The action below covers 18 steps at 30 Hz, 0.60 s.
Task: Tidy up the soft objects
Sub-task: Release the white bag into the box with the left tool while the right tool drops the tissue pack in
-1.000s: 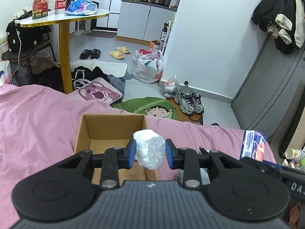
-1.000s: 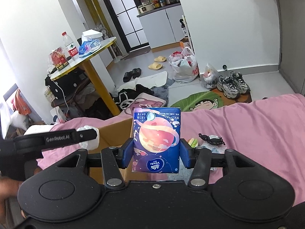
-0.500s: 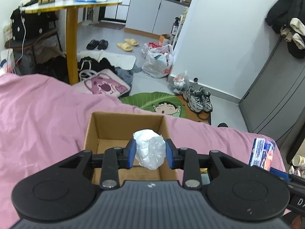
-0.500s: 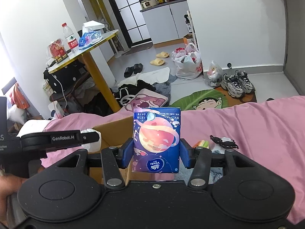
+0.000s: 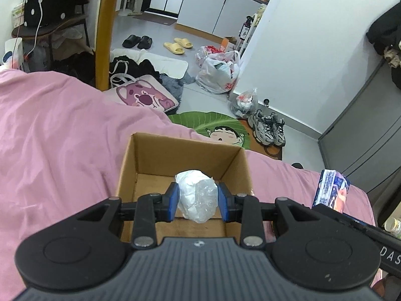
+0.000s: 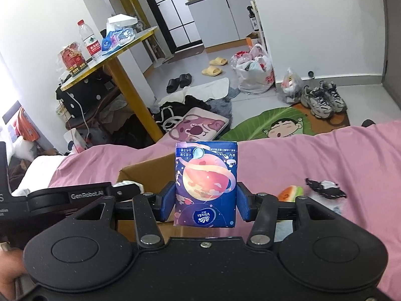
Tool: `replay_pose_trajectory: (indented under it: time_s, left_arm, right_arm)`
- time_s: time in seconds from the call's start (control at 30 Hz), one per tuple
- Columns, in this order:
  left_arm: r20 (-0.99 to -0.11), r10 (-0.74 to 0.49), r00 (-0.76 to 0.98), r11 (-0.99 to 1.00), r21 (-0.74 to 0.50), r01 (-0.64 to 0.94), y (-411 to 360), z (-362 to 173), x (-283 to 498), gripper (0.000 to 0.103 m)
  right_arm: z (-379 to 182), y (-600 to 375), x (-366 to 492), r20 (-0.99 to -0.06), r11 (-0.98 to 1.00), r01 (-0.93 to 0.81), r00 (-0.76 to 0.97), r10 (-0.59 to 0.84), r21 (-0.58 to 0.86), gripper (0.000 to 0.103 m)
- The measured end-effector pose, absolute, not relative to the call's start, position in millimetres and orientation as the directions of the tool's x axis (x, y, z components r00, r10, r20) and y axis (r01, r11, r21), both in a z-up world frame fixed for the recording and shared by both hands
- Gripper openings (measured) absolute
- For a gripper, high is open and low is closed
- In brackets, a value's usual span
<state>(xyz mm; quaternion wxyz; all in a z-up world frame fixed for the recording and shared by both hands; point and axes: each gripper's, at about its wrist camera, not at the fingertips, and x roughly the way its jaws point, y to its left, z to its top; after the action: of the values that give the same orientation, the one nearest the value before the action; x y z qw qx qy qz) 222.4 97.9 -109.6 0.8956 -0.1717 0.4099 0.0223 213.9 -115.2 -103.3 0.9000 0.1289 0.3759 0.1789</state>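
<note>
The left gripper [image 5: 198,202] is clamping a white plastic-wrapped bundle [image 5: 196,195] above the open cardboard box [image 5: 185,150] on pink bedding [image 5: 50,138]. The right gripper [image 6: 205,204] is gripping 1 Vinda tissue pack [image 6: 206,183] beside it. Next, likely lowering and releasing both inside.

A crumpled white plastic-wrapped bundle [image 5: 196,195] is hanging over the open brown cardboard box [image 5: 184,154], which is sitting on the pink bedspread [image 5: 57,135]. A blue tissue pack printed with an orange planet [image 6: 206,184] is standing upright and upside down just beside the box's near corner.
</note>
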Motion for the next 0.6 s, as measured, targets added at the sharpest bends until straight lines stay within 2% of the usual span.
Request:
replay_pose_trajectory:
  time_s: [0.3, 0.6]
  left_arm:
    - [-0.763, -0.129, 0.633, 0.921, -0.330, -0.209, 109, -128, 240, 0.032]
    - [-0.760, -0.072, 0.646, 0.903, -0.325, -0.281, 124, -130, 248, 0.032]
  right_arm:
    - [-110, -89, 234, -0.643, 0.890, -0.250, 0.620, 0.450, 0.382, 0.049]
    - [-107, -76, 244, -0.630, 0.871, -0.278, 0.605, 0.487, 0.405, 0.049]
